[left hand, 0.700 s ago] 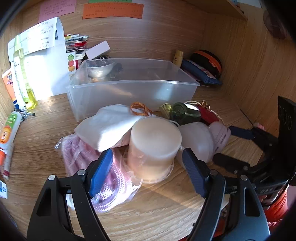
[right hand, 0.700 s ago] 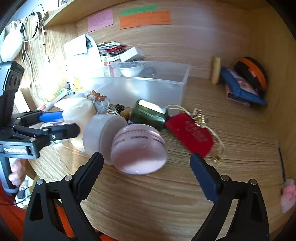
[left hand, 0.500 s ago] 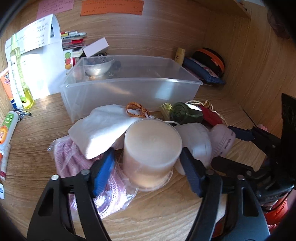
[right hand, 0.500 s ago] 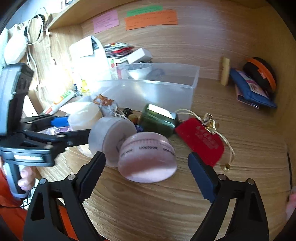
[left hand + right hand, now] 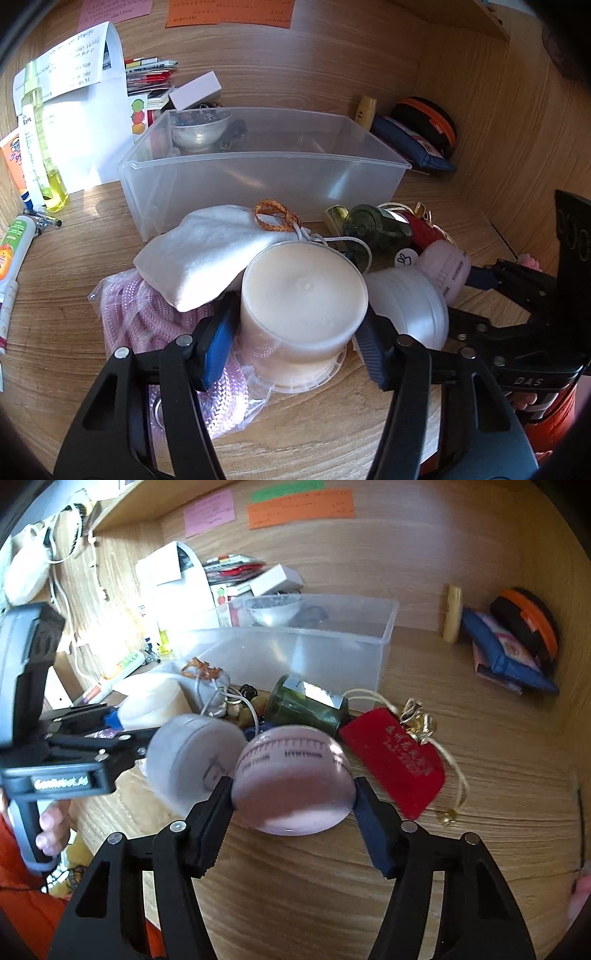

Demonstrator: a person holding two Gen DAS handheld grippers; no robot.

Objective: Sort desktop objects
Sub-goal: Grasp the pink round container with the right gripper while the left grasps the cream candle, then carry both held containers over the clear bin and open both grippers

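My left gripper is shut on a cream round tub that stands on the desk, one pad on each side. My right gripper is shut on a pink round jar, which also shows in the left wrist view. A white round jar lies between the two tubs. A clear plastic bin stands behind the pile, with a small silver bowl inside. A white cloth, a pink mesh bag, a green bottle and a red pouch lie around.
On the left are a yellow spray bottle, white paper and a tube. At the back right corner lie a blue pouch and an orange-and-black case. Wooden walls close in the desk at the back and right.
Both grippers moved forward and closed: the left one onto the cream tub, the right one onto the pink jar.
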